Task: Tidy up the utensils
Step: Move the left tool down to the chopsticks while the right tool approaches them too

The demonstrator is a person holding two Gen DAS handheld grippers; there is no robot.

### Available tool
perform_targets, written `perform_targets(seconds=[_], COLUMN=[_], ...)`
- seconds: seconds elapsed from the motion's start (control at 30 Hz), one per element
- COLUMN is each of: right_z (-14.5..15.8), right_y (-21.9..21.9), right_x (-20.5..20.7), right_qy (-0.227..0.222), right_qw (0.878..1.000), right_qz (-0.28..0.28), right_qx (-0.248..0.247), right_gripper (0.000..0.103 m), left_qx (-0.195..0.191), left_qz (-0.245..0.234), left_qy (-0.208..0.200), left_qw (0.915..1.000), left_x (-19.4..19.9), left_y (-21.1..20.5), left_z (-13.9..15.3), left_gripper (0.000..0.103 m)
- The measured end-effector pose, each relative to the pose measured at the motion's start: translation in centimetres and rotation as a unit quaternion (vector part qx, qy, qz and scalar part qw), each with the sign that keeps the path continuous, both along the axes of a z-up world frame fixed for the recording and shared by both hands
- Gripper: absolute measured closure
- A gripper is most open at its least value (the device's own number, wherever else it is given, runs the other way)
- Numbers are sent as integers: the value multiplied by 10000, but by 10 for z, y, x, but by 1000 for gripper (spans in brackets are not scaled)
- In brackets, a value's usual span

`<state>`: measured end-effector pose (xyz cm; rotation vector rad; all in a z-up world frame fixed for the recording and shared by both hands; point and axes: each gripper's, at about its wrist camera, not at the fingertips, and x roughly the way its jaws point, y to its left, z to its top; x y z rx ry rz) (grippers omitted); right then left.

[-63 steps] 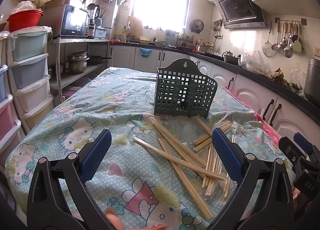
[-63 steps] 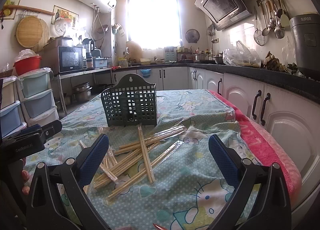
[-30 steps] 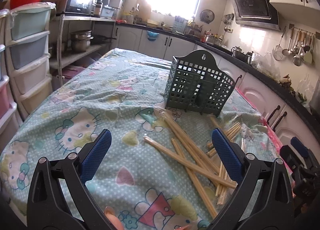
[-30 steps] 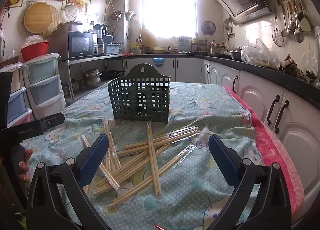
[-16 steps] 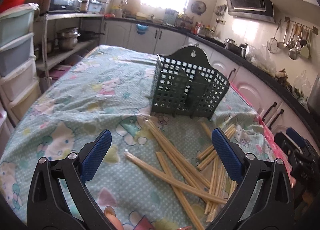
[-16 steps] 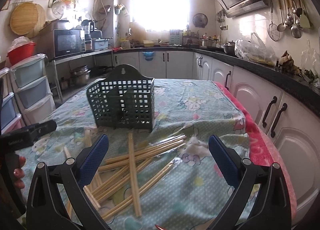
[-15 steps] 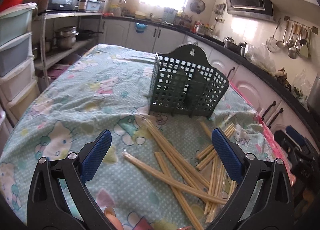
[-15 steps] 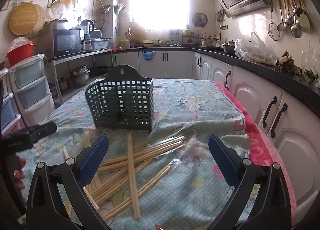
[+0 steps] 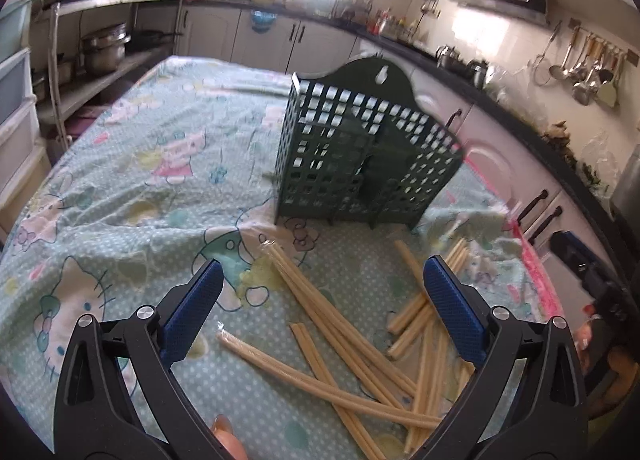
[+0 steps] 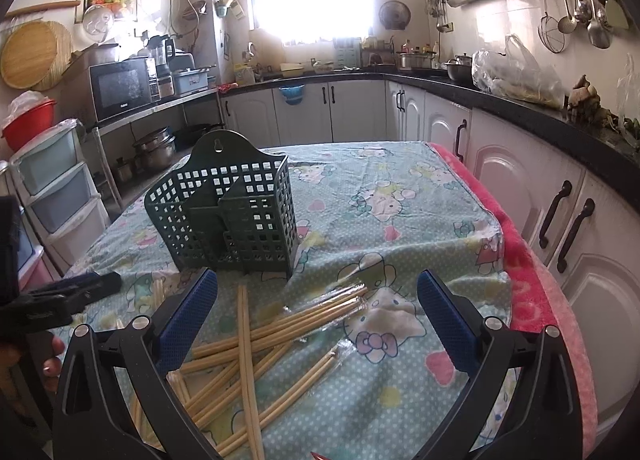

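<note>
Chopsticks (image 9: 340, 344) lie scattered in a loose, crossing pile on the desk (image 9: 132, 164), which is covered with a pale green cartoon-cat cloth. Several pairs appear sealed in clear plastic sleeves. In the right wrist view the same pile (image 10: 256, 344) spreads from the middle of the cloth toward the lower left, with one pair lying nearly straight toward the camera across the others.

Just behind the pile stands a dark green perforated utensil holder (image 9: 360, 156), upright, with an inner divider and a rounded back panel with a hanging hole. No chopsticks show inside it (image 10: 232, 216).

The left tool (image 9: 320, 296) hovers above the near end of the pile, its blue-padded fingers (image 9: 192, 312) spread wide and holding nothing. The right tool (image 10: 318, 312) is likewise wide apart and empty, above the chopsticks on the pile's other side. Each tool appears at the edge of the other's view: the right one (image 9: 588, 272) at far right, the left one (image 10: 68, 296) at far left with a hand (image 10: 40, 356) on it.

A pink towel (image 10: 532, 284) runs along the desk's right edge, beside white kitchen cabinets (image 10: 560, 212).
</note>
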<state>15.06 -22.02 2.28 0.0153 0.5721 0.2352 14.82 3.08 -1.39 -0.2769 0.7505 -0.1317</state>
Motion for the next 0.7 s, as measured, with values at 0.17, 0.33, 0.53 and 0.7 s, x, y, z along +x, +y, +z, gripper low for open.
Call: perform_targets(seconds=[0.17, 0.33, 0.53, 0.7], right_z=[-1, -5, -12, -22], right_y=[0, -2, -5, -8], right_x=[10, 21, 35, 52], right_qy=[72, 162, 288, 575], right_qw=[10000, 9998, 9996, 9983], right_qz=[34, 64, 44, 27], right_qx=[-17, -28, -50, -107], right_gripper=[6, 6, 6, 6], left_qx=[-170, -438, -433, -329], left_qz=[-66, 29, 190, 296], left_qy=[480, 826, 1073, 1210], left_qw=[9987, 9956, 9931, 9917], left_x=[22, 39, 55, 67], left_y=[6, 16, 24, 26], left_z=[-20, -35, -44, -49], left_gripper=[30, 50, 63, 68])
